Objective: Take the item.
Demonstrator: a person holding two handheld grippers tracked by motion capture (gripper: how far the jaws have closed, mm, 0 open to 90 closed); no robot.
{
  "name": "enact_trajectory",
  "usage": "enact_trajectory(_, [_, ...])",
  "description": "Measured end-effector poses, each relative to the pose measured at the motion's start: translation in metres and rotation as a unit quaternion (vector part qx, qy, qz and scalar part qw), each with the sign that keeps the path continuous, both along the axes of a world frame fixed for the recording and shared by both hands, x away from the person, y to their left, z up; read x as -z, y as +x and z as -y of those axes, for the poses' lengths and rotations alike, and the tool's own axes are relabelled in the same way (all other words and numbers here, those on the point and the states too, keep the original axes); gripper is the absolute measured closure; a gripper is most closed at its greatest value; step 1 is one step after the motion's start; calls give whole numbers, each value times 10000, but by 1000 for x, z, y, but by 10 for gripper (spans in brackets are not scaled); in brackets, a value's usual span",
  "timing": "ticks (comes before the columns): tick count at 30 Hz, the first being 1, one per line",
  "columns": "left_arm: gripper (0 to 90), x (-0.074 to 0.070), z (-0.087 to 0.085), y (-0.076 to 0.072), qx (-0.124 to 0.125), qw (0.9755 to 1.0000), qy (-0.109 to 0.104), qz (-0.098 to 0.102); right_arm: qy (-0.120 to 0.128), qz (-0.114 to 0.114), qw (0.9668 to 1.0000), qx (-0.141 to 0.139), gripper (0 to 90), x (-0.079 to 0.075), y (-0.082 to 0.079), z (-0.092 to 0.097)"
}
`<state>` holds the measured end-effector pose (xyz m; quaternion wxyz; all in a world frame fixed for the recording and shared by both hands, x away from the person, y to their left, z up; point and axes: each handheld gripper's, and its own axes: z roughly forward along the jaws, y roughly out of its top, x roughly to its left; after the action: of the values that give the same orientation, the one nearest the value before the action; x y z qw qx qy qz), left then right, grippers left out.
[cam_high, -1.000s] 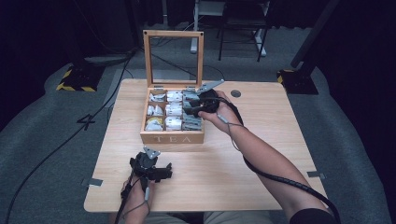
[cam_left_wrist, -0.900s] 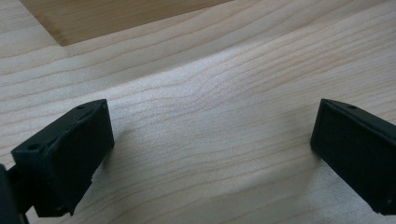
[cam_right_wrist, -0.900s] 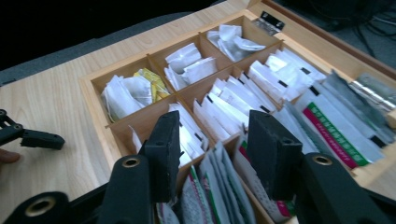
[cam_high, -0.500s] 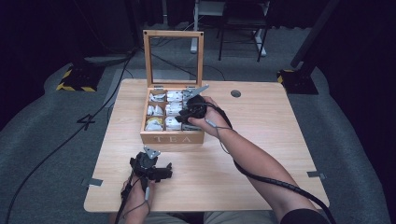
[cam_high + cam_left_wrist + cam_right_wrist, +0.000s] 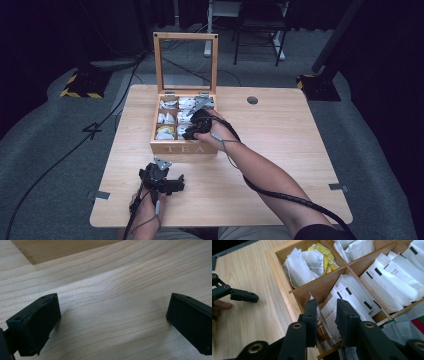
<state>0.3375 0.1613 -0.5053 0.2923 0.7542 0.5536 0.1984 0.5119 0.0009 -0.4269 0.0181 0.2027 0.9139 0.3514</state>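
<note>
A wooden tea box (image 5: 177, 148) with its glass lid (image 5: 185, 62) stood open sits at the table's middle back, its compartments full of tea bags. My right gripper (image 5: 192, 131) reaches down into a front compartment. In the right gripper view its jaws (image 5: 327, 307) stand close together on a white and brown tea bag packet (image 5: 329, 315) among other upright packets. My left gripper (image 5: 175, 184) rests near the table's front edge, left of centre. Its jaws (image 5: 113, 312) are wide apart over bare wood, with nothing between them.
Other compartments hold white packets (image 5: 392, 280) and loose yellow-tagged bags (image 5: 312, 260). A round cable hole (image 5: 252, 100) lies at the table's back right. A chair (image 5: 260, 25) and cables stand on the floor behind the table. Bare tabletop (image 5: 290, 150) stretches right of the box.
My right gripper has moved left and toward the box's front, from the back right compartments down into a front one. The left gripper has stayed put.
</note>
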Motion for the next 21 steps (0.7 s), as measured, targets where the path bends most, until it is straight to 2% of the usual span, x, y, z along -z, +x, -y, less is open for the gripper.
enact_trajectory(4, [0,0,0,0,-1,10000,-13,-3,-126,-5,9999,21,734,3,1,-4])
enact_trajectory(8, [0,0,0,0,1,10000,-11,-4,-166,-123,9997,111,744,9,3,-6])
enact_trajectory(9, [0,0,0,0,1,10000,-12,-4,-189,-252,9994,146,807,10,3,-7])
enact_trajectory(12, [0,0,0,0,2,10000,-16,-2,-245,-302,9992,108,867,9,2,-8])
enact_trajectory(13, [0,0,0,0,2,10000,-12,-4,-288,-243,9993,60,900,7,0,-9])
enact_trajectory(16, [0,0,0,0,4,10000,-14,-3,-318,-183,9993,28,900,6,0,-9])
enact_trajectory(21, [0,0,0,0,11,10000,-14,-8,-145,-65,9999,-15,900,-3,-2,-7])
